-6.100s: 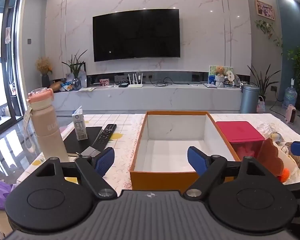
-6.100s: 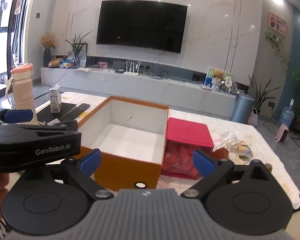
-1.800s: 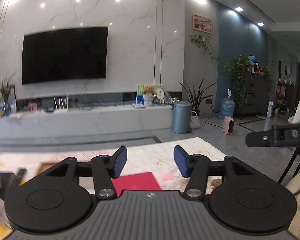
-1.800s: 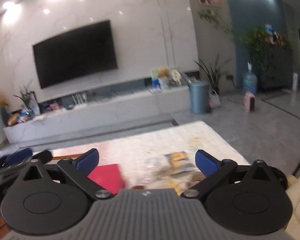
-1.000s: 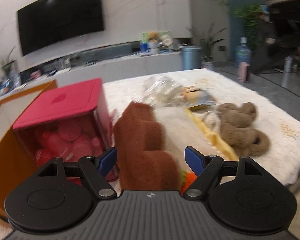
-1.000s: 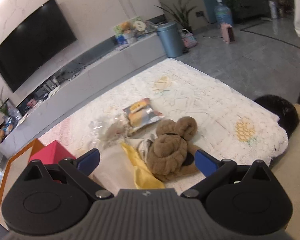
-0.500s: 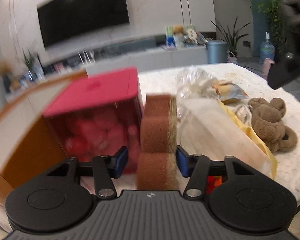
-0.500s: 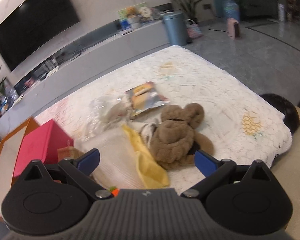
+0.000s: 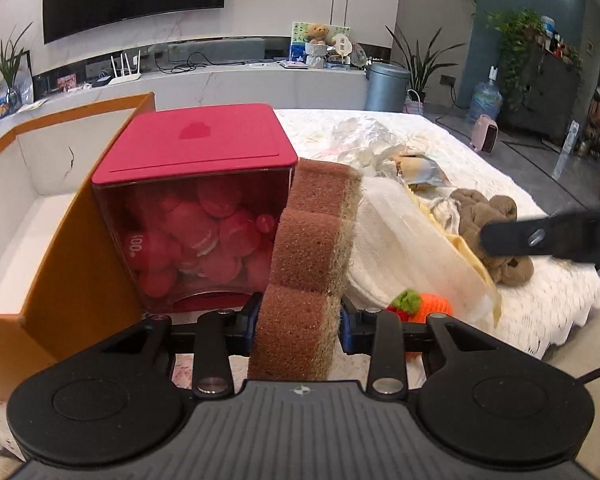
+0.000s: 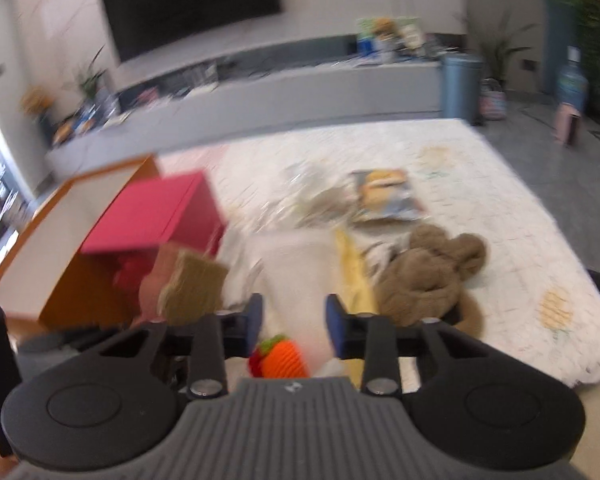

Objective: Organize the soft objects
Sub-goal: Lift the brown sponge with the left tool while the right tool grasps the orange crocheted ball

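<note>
Here, left tongs [image 9: 300, 320] closing on sponge [image 9: 312, 248]; right tongs [image 10: 294, 322] closing, unclamped, above white tablecloth [image 10: 500, 208].

The sponge [image 9: 310, 248] looks coarse and porous, the bear [image 9: 496, 220] fuzzy plush, the red box [image 9: 196, 184] glossy clear plastic.

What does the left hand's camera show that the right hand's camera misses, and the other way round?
Only the left wrist view shows the pink balls inside the red-lidded box, and the left gripper closing on the brown sponge. Only the right wrist view shows the right gripper, its jaws closing over the white cloth; whether they grip it is unclear. Both show the orange box, the brown plush, the knitted carrot and the snack packet.
</note>
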### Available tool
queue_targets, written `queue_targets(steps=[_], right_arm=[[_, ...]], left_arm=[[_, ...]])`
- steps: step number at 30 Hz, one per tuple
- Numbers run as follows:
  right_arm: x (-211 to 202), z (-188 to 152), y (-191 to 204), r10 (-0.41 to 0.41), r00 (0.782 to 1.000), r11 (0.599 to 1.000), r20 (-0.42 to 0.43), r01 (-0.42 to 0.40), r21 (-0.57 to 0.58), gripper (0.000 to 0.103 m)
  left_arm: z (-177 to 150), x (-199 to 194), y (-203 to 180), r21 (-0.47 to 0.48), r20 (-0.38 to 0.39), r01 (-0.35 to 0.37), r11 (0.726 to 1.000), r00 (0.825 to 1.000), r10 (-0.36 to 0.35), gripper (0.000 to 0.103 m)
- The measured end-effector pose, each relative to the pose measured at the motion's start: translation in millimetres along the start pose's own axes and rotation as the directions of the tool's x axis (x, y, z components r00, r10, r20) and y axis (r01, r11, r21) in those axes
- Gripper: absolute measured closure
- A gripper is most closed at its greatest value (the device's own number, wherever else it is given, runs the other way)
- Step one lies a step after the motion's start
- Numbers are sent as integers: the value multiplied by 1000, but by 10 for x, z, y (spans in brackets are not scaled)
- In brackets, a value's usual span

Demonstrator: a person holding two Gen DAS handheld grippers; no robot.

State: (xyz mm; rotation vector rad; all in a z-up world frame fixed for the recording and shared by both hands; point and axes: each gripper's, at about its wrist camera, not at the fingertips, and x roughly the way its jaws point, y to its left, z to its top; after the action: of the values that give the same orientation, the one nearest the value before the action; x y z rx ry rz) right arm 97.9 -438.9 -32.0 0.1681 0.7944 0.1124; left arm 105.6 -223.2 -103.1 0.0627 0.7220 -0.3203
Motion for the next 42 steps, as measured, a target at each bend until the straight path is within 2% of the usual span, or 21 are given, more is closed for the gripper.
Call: queue_targets(steps=[5, 10, 13, 17, 22, 26, 29, 31, 33, 35, 36, 37, 38, 40, 42], right_arm=[[349, -157, 188, 7, 991, 993, -130, -23, -118, 84], [541, -214, 192, -60, 982, 988, -181, 33, -150, 79], [585, -229, 132, -81, 979, 988, -189, 54, -146, 78], [643, -215, 122, -87, 974, 988, -208, 58, -143, 66], [716, -232, 238, -96, 974, 980, -206, 57, -191, 62], [738, -204, 157, -74, 975, 992, -211, 51, -112, 62], [785, -195, 132, -63, 975, 995, -212, 44, -94, 58], [841, -190, 82, -54, 974, 998, -220, 43, -53, 47], [912, -173, 10, -26, 972, 1000, -232, 26, -1, 43], [957, -152, -9, -4, 971, 1000, -239, 9, 21, 44], [955, -142, 14, -5, 972, 1000, -234, 8, 8, 48], [933, -135, 54, -4, 974, 1000, -226, 1, -12, 57], [900, -124, 101, -8, 976, 999, -216, 0, -37, 61], [820, -115, 180, -47, 979, 995, -197, 29, -95, 61], [740, -104, 184, -47, 983, 993, -177, 28, -112, 61]], left_arm=[[25, 60, 17, -14, -22, 15, 1000, 1000, -16, 62], [-10, 106, 75, -21, -32, 41, 999, 999, -41, 62], [-44, 138, 131, -33, -41, 60, 998, 997, -62, 61], [-45, 158, 143, -28, -37, 71, 997, 997, -72, 60], [-67, 182, 159, -16, -25, 76, 997, 997, -77, 59], [-57, 187, 208, -35, -33, 89, 995, 995, -90, 58], [-49, 188, 266, -54, -40, 109, 993, 993, -111, 59], [-43, 188, 280, -58, -49, 123, 991, 991, -126, 61], [-34, 175, 269, -41, -52, 121, 992, 991, -123, 62], [-35, 162, 261, -45, -56, 115, 992, 992, -117, 62], [-42, 153, 249, -45, -58, 111, 993, 992, -113, 62], [-40, 137, 225, -36, -59, 103, 994, 993, -105, 63], [-35, 117, 193, -19, -53, 91, 996, 994, -92, 63], [-34, 64, 146, 14, -32, 79, 997, 996, -78, 63], [-31, 1, 122, 21, -6, 85, 996, 996, -85, 63]])
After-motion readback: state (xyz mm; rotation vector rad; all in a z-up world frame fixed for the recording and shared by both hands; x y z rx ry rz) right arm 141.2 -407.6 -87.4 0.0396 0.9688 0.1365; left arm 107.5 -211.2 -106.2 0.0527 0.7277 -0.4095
